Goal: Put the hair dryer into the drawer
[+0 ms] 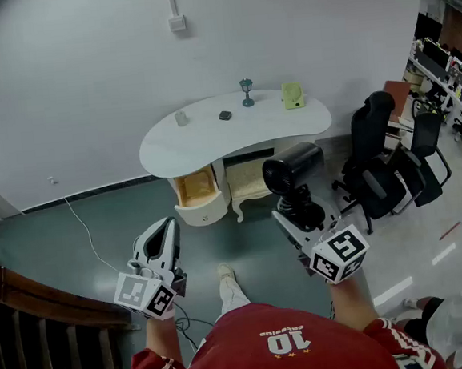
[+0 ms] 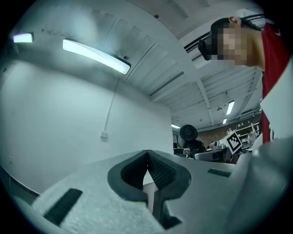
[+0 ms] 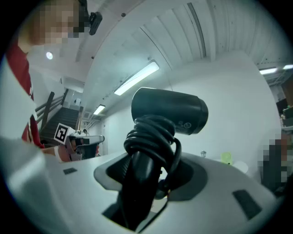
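Observation:
A black hair dryer (image 1: pixel 292 169) with its cord wound round the handle stands upright in my right gripper (image 1: pixel 291 213), whose jaws are shut on the handle (image 3: pixel 139 183); its barrel (image 3: pixel 170 110) points right in the right gripper view. My left gripper (image 1: pixel 165 238) hangs lower left in the head view, its dark pads meeting with nothing between them (image 2: pixel 147 176). Ahead stands a white kidney-shaped dressing table (image 1: pixel 211 137) with its left drawer (image 1: pixel 196 189) pulled out and a second drawer (image 1: pixel 249 178) beside it also out.
On the tabletop sit a small glass (image 1: pixel 181 118), a dark small object (image 1: pixel 225 115), a teal lamp figure (image 1: pixel 246 91) and a green item (image 1: pixel 291 96). Black office chairs (image 1: pixel 390 162) stand right of the table. A white cable (image 1: pixel 82 229) trails across the green floor. Stairs (image 1: pixel 35 333) lie at the lower left.

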A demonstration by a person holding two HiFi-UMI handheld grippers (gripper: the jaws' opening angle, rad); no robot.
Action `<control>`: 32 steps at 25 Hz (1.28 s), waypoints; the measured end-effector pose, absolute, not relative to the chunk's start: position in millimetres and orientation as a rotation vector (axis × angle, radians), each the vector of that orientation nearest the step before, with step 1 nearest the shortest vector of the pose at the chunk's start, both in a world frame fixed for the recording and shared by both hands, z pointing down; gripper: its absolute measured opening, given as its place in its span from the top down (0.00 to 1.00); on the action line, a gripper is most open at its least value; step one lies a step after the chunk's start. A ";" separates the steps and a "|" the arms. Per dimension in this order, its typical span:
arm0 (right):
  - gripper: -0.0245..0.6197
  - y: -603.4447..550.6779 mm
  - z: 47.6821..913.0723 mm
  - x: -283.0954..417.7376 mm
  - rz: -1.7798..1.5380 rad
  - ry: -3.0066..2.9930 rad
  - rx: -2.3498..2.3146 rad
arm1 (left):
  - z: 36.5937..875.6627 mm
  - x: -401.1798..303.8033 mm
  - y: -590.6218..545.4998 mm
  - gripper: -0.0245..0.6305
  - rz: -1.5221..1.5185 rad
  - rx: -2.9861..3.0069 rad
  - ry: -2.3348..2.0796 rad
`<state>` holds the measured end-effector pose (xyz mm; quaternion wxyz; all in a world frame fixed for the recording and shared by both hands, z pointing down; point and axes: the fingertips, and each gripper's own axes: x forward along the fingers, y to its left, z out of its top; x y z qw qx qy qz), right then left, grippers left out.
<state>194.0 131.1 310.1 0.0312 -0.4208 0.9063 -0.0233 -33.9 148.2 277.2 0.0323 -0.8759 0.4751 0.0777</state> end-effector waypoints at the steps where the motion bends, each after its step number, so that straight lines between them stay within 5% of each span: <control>1: 0.61 131.9 308.8 194.4 -0.062 2.798 -1.291 | 276.5 -32.5 149.0 0.96 0.240 -2.696 1.463; 32: 0.61 110.3 362.7 151.1 -0.185 2.963 -1.148 | 303.3 -41.8 145.2 0.96 0.189 -2.663 1.511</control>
